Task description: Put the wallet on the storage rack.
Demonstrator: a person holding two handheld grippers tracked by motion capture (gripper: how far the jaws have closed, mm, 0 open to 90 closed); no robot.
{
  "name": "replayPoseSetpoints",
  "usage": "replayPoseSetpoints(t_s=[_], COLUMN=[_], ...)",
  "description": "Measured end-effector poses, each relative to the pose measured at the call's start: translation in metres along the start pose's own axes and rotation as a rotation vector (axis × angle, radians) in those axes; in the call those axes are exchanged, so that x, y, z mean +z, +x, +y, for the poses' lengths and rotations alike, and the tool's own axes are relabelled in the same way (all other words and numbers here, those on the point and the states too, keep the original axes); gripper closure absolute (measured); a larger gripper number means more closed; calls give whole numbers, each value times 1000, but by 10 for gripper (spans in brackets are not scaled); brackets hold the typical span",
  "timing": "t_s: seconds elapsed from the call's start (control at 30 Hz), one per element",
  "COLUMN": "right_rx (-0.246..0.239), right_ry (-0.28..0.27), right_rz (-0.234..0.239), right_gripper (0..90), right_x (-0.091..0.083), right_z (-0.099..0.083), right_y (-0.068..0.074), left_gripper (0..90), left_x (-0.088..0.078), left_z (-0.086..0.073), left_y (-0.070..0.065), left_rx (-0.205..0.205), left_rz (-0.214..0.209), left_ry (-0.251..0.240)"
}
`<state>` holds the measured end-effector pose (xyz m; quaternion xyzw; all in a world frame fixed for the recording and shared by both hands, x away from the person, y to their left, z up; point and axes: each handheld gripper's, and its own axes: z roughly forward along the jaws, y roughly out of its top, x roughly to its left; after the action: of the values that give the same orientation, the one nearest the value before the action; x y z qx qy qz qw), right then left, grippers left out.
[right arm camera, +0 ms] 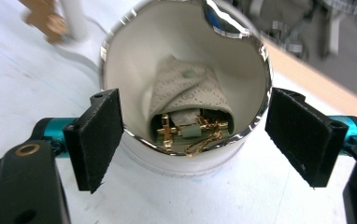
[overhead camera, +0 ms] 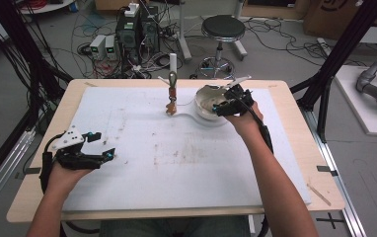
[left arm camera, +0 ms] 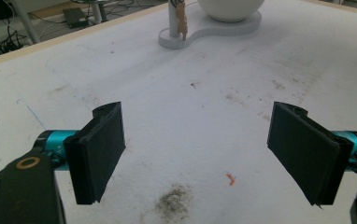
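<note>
High view shows me sitting at the table [overhead camera: 38, 197], which is covered with a white mat [overhead camera: 176, 163] that has some brown stains. My left gripper [overhead camera: 101, 146] is near the left edge of the mat, well apart from the other things. Its jaws are wide apart and there is nothing between them. In the left gripper view the left gripper [left arm camera: 195, 154] is just over the bare mat [left arm camera: 190, 93], above a small grey smudge [left arm camera: 173, 205] and a tiny red crumb [left arm camera: 231, 178].

My right gripper [overhead camera: 222, 104] is at the far side of the mat, at a round white bowl [overhead camera: 207, 101] with a shiny metal rim. In the right gripper view the right gripper [right arm camera: 193, 135] has its jaws spread on both sides of the bowl [right arm camera: 130, 60], one jaw left of it and one right of it. I cannot tell whether the pads touch the wall. Inside the bowl I see a white perforated cloth [right arm camera: 186, 88] and, under it, some gold jewellery [right arm camera: 200, 133] with chains.

The bowl stands on a flat white base [overhead camera: 191, 118]. On the same base, to the left of the bowl, a thin white post [overhead camera: 172, 61] stands upright, and a small brown-gold thing [overhead camera: 171, 106] hangs beside it.

Behind the table, on the floor, are a black stool [overhead camera: 222, 27] and many cables [overhead camera: 97, 29].
</note>
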<state>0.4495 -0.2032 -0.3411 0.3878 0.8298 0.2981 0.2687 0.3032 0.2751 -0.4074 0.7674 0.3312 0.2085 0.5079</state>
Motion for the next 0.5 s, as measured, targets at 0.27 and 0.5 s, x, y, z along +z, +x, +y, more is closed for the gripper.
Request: replayPoseSetpoints(t_s=[0.27,0.5], right_rx=[40,78], right_ry=[-79,-145], right_rz=[51,86], right_gripper=[197,197], right_x=[-25,-42], right_z=[-31,-56], right_y=[-4,-3], left_gripper=[191,191], left_x=[3,5], left_z=[1,0], left_y=[-2,-4], left_rx=[-1,-1], left_rz=[1,2], left_ry=[-5,-8])
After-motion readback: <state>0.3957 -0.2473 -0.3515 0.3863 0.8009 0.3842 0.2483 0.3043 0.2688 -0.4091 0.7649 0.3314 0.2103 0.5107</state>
